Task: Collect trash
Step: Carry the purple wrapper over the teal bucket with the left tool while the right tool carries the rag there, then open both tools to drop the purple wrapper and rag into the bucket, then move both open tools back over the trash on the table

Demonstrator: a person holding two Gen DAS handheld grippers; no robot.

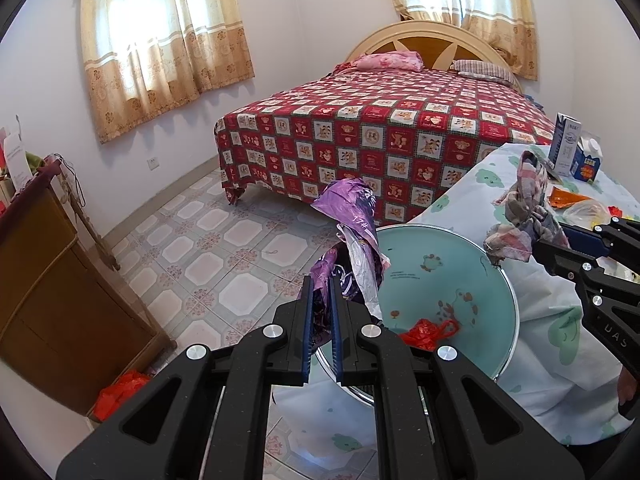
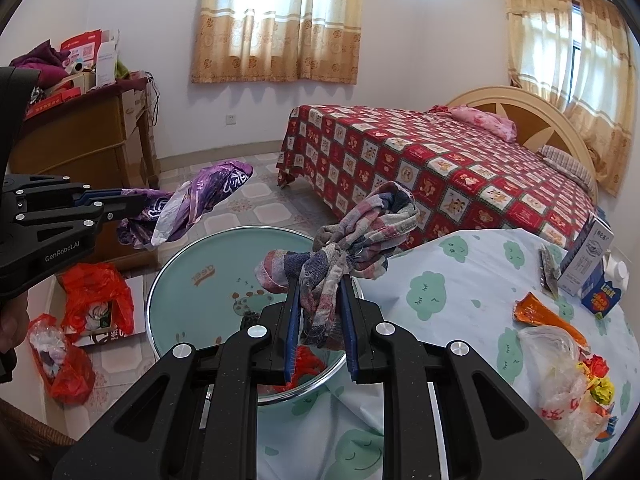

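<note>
My left gripper [image 1: 320, 288] is shut on a crumpled purple plastic bag [image 1: 352, 208], held in the air above the edge of a round teal glass top [image 1: 440, 280]. In the right wrist view the left gripper [image 2: 116, 204] comes in from the left with the purple bag [image 2: 200, 200] hanging off its tips. My right gripper [image 2: 320, 284] is shut on a plaid cloth rag [image 2: 360, 232], also over the teal top [image 2: 192, 292]. A red plastic scrap [image 2: 306, 364] lies on that top beneath the rag. The right gripper [image 1: 548, 248] and rag [image 1: 524, 208] show at the right.
A table with a cloud-print cover [image 2: 460, 300] carries an orange wrapper [image 2: 536, 310], a clear plastic bag [image 2: 560, 360] and cartons [image 2: 588, 256]. Red bags [image 2: 96, 296] sit on the tiled floor by a wooden cabinet [image 1: 48, 300]. A bed [image 2: 440, 168] stands behind.
</note>
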